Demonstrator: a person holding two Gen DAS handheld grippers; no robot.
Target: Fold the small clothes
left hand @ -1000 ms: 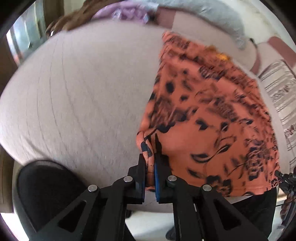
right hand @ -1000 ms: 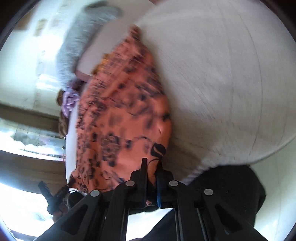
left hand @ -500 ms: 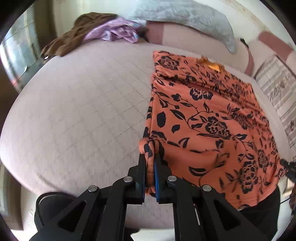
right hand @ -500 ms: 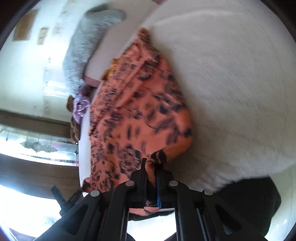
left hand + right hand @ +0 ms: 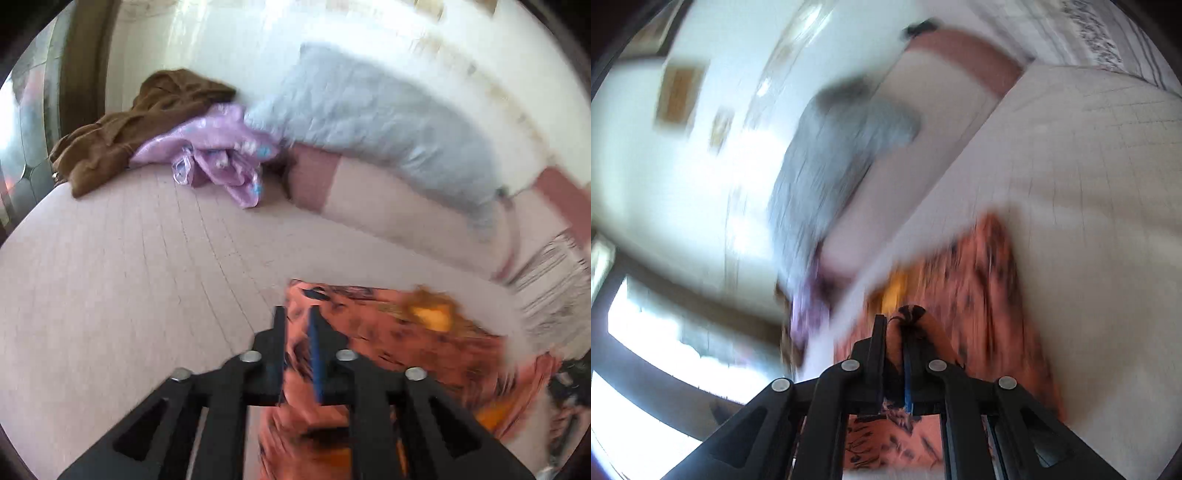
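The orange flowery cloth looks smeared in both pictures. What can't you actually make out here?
- Orange garment: motion blur in both views smears its print and fold lines.
- Its near part, left wrist view: hidden under the left gripper.
- Pinched hem, right wrist view: covered by the right gripper.
- Brown cloth and purple cloth: crumpled, kind unclear.
- Wall frames: blurred.

orange garment point(image 5: 388, 339) — thin printed cloth | bedspread point(image 5: 110, 277) — matt quilted fabric | purple garment point(image 5: 221, 155) — glossy satin
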